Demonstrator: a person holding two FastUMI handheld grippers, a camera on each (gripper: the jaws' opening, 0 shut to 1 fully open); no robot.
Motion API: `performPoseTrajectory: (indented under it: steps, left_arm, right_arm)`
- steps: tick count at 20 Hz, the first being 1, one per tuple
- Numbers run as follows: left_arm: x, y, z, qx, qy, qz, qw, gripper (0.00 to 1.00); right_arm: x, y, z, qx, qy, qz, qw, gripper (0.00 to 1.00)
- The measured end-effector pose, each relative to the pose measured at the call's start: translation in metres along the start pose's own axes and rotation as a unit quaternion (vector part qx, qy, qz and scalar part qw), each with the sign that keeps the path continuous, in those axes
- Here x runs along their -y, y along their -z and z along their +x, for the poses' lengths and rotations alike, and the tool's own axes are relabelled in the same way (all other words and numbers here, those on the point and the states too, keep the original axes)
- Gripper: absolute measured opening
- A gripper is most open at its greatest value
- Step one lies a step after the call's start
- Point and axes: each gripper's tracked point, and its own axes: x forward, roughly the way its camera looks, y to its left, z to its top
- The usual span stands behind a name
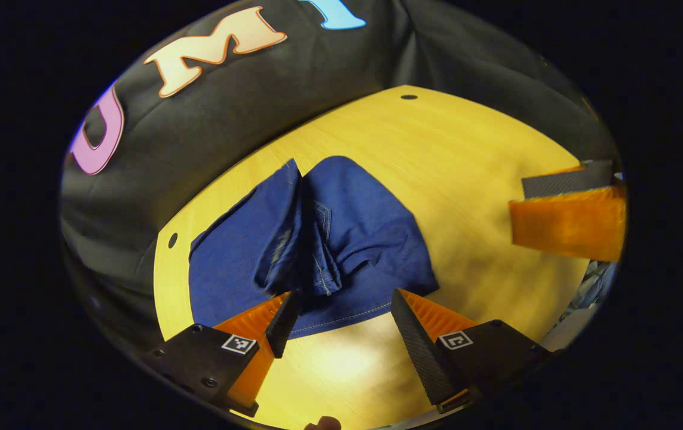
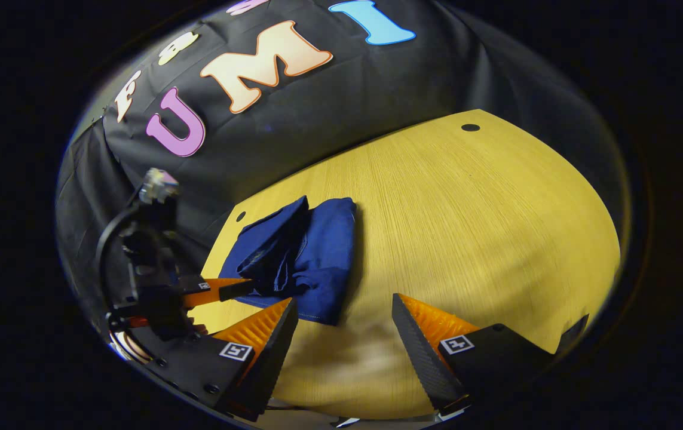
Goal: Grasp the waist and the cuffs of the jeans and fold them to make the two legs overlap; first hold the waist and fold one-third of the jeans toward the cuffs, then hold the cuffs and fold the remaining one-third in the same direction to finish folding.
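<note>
One pair of jeans (image 1: 311,239) is seen, folded into a compact blue bundle with several loose, rumpled layers on top. It lies on a yellow wooden table (image 1: 466,179), close to the table's left rear corner, near the black cloth wall (image 1: 293,89).

In the left gripper view, the left gripper (image 1: 341,304) is held just at the near hem of the jeans, its two fingers spread wide apart. Nothing is gripped between them. One fingertip is seen at the bundle's near edge, though whether it touches the cloth cannot be told; the other is just beside the bundle's near corner, over bare wood.

In the right gripper view, the right gripper (image 2: 344,310) is also held wide open with nothing between its fingers, just short of the jeans' near corner. Bare table is seen between and beneath its fingers.

To the right of the jeans, a broad stretch of table is left free, running to the table's far and right edges. Three small dark holes are counted in the table across the two views: two close to the jeans on the left, and one at the far corner (image 2: 470,127).

Two grippers are counted in all. In the right gripper view, the left gripper is seen from the side, at the jeans' left edge.
</note>
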Motion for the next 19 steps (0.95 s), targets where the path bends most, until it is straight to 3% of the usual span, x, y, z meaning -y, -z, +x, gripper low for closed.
performPoseTrajectory:
  steps: [4, 7, 13, 19]
  left_arm:
    - [-0.013, -0.010, -0.018, 0.038, -0.008, -0.041, 0.998, 0.95]
    - [-0.026, 0.024, -0.028, 0.000, -0.001, -0.077, 0.997, 0.95]
    - [-0.076, 0.064, -0.044, -0.021, -0.032, -0.124, 0.992, 0.95]
    - [-0.110, 0.091, -0.041, -0.037, -0.039, -0.132, 0.990, 0.95]
  right_arm:
    - [-0.009, 0.003, -0.002, 0.004, 0.000, 0.004, 1.000, 0.98]
    - [-0.019, 0.008, 0.000, 0.009, 0.001, 0.002, 1.000, 0.98]
    - [-0.041, 0.016, 0.009, 0.016, 0.007, 0.002, 1.000, 0.98]
    - [-0.053, 0.015, 0.014, 0.022, 0.024, 0.003, 0.999, 0.98]
